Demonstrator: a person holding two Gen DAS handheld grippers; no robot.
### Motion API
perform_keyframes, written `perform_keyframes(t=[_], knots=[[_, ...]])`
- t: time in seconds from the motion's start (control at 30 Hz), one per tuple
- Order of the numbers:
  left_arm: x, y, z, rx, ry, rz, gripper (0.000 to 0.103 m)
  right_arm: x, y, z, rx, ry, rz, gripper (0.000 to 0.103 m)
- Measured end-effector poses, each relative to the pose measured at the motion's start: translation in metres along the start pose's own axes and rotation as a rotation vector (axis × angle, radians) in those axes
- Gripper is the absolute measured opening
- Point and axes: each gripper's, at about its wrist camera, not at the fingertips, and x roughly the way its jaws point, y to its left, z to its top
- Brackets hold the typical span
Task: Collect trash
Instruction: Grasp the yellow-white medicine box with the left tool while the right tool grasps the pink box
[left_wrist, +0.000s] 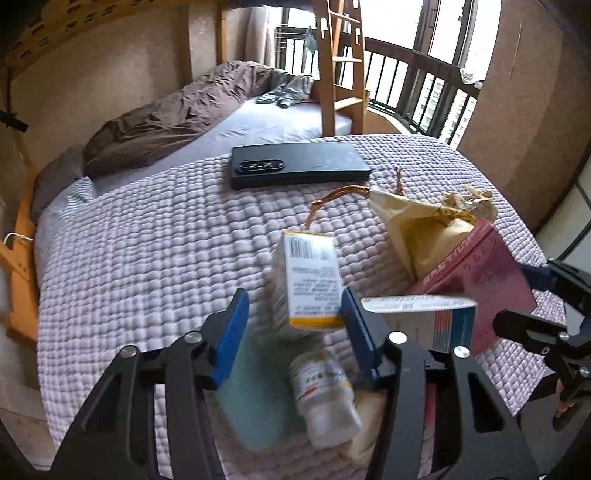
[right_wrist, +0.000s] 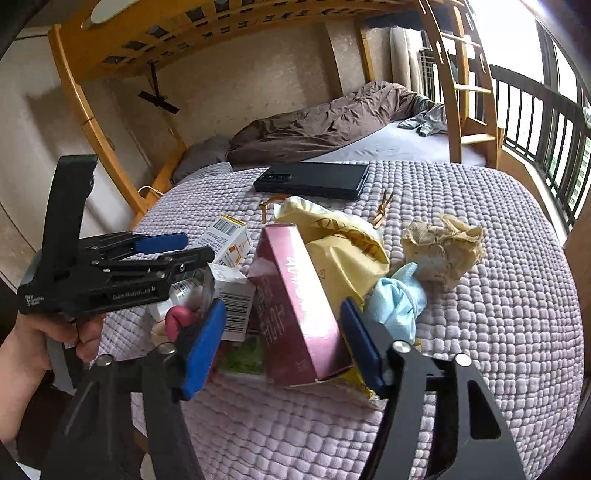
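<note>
A heap of trash lies on the lilac quilted bedspread (left_wrist: 147, 258). My left gripper (left_wrist: 295, 332) is open over a white and yellow medicine box (left_wrist: 306, 280); the box rests against the right pad, clear of the left one. A white pill bottle (left_wrist: 325, 398) lies just below it. My right gripper (right_wrist: 282, 343) is open around a pink carton (right_wrist: 295, 302), with a barcoded white box (right_wrist: 234, 299) by its left pad. A yellow bag (right_wrist: 340, 243), a light blue mask (right_wrist: 399, 299) and crumpled brown paper (right_wrist: 443, 247) lie behind. The left gripper (right_wrist: 184, 248) shows here too, held by a hand (right_wrist: 22, 354).
A black phone (left_wrist: 299, 166) lies flat beyond the heap, with wooden clips (right_wrist: 382, 214) near it. Farther back is a bed with a brown duvet (left_wrist: 177, 110) and a wooden bunk ladder (left_wrist: 340, 74). A railing and window (left_wrist: 424, 92) stand at the right.
</note>
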Motion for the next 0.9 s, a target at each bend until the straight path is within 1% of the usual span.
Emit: perform_keyframes(t=[0.07, 0.13, 0.17, 0.27, 0.33, 0.43, 0.47, 0.5, 0.57, 0.7, 0.8, 0.9], knots=[[0.001, 0.000, 0.004, -0.002, 0.000, -0.008, 0.053, -0.001, -0.002, 0.000, 0.002, -0.002, 0.020, 0.056], [0.000, 0.000, 0.008, -0.009, -0.002, -0.040, 0.053, -0.003, -0.005, -0.001, 0.010, -0.003, 0.035, 0.054], [0.002, -0.001, 0.010, -0.003, 0.002, -0.039, 0.053, -0.003, -0.006, -0.001, 0.013, -0.002, 0.041, 0.054], [0.009, -0.004, 0.013, 0.026, 0.019, 0.006, 0.053, -0.003, -0.009, -0.003, 0.027, -0.003, 0.054, 0.054], [0.013, -0.002, 0.012, 0.024, 0.031, -0.004, 0.053, -0.004, -0.009, -0.003, 0.029, -0.004, 0.062, 0.055], [0.019, -0.001, 0.012, 0.019, 0.046, 0.000, 0.052, -0.002, -0.009, -0.004, 0.012, 0.016, 0.073, 0.055], [0.020, -0.001, 0.012, 0.015, 0.049, -0.003, 0.046, -0.002, -0.010, -0.004, 0.009, 0.023, 0.081, 0.053], [0.022, 0.000, 0.013, 0.008, 0.056, -0.006, 0.043, -0.001, -0.010, -0.004, 0.011, 0.026, 0.082, 0.043], [0.026, 0.002, 0.013, -0.002, 0.066, -0.005, 0.039, -0.003, -0.011, -0.005, 0.006, 0.024, 0.066, 0.029], [0.026, -0.001, 0.013, 0.011, 0.060, 0.000, 0.039, -0.008, -0.010, -0.006, -0.008, 0.021, 0.083, 0.021], [0.024, -0.002, 0.013, 0.004, 0.038, 0.024, 0.039, -0.015, -0.005, -0.009, -0.035, 0.007, 0.060, 0.021], [0.018, 0.000, 0.012, -0.021, 0.021, 0.016, 0.039, -0.024, -0.004, -0.011, -0.032, -0.017, 0.051, 0.021]])
